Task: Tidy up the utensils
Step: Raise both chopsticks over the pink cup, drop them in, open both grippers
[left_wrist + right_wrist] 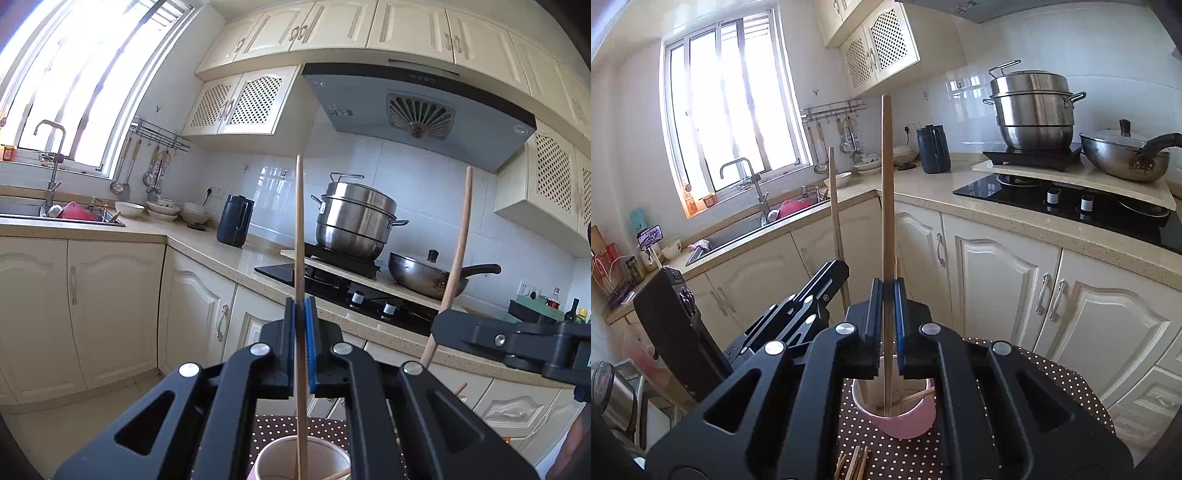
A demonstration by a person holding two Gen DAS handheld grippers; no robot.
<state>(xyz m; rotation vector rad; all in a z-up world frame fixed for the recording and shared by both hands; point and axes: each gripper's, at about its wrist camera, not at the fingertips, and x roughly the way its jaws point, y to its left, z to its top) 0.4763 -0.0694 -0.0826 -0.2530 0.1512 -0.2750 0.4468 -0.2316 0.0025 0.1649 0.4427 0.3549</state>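
**Operator:** Chopsticks first, since they sit nearest my lenses. My left gripper (303,343) has its jaws pinched on one pale chopstick (300,229), held upright, its lower end hanging inside the cup (280,458). My right gripper (886,325) is clamped the same way on a browner chopstick (886,177), whose tip is down in the pink cup (905,421) too.

**Observer:** What worries you?

**Operator:** Both sticks are thin, smooth, round wood held between ribbed blue pads. I judge a slight twist could let one pivot or slide in the grip. The cup looks light, with a narrow mouth; a stick pushed sideways against its rim could tip it on the dotted cloth (1052,373). Other sticks already lean across the inside, so a tip may catch on them. The two grippers are also close beside each other, and I could knock one against the other.

**Observer:** Anything loose nearby?

**Operator:** A bundle of chopsticks (853,465) lies on the cloth just in front of the cup, not yet sorted. Well beyond, cream panelled cabinets, a speckled stone counter (923,184), glossy black hob (1071,199), and a shiny steel steamer pot (354,221) against white tile.
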